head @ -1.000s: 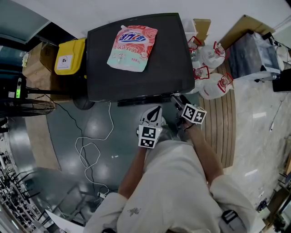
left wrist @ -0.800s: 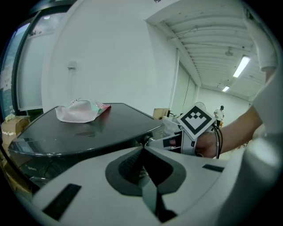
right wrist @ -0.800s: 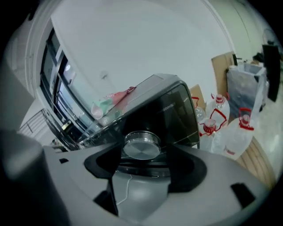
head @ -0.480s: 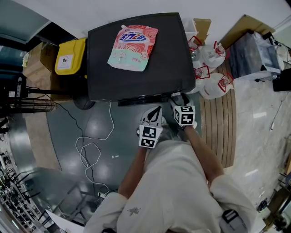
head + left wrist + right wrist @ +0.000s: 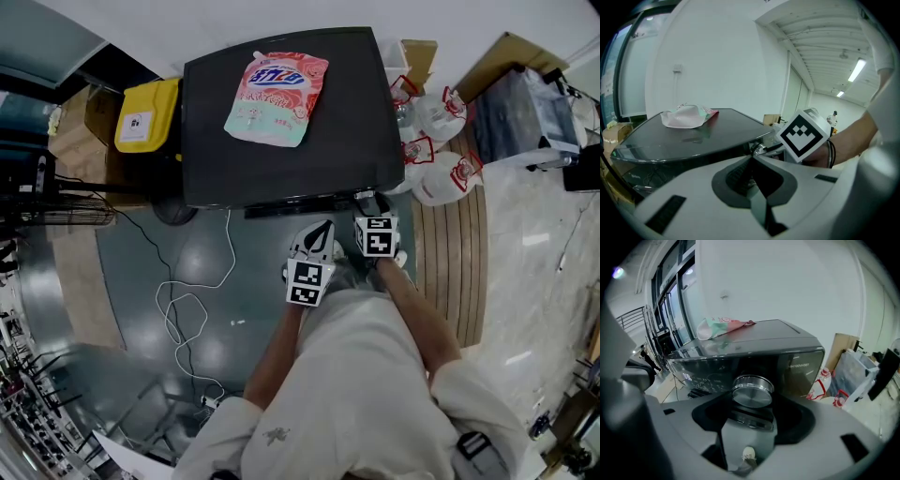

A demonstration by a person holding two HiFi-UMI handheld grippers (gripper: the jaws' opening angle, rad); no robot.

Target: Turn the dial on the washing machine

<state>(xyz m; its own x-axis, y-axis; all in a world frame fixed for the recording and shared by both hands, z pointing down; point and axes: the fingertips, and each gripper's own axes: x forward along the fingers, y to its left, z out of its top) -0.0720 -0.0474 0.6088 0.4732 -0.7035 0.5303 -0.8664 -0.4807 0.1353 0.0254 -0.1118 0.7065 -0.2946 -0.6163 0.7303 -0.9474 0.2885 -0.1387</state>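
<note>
The black washing machine [image 5: 291, 159] stands ahead of me, with a pink detergent bag [image 5: 277, 97] on its lid. Its round silver dial [image 5: 752, 390] sticks out of the front panel. My right gripper [image 5: 751, 409] is at the panel's right end [image 5: 367, 202], and its jaws are closing around the dial; a gap still shows on either side of it. My left gripper [image 5: 322, 230] hangs a little left of it, just before the machine's front edge, shut and empty [image 5: 752, 160]. The right gripper's marker cube [image 5: 802, 135] shows in the left gripper view.
A yellow bin [image 5: 145, 115] stands left of the machine. White jugs with red handles [image 5: 441, 173] and a cardboard box [image 5: 511, 52] crowd its right side, beside wooden boards [image 5: 459, 253]. A white cable [image 5: 187, 300] trails over the grey floor.
My right gripper has shifted a little left and in toward the machine's front panel, its marker cube turning square to me. The left gripper has stayed put.
</note>
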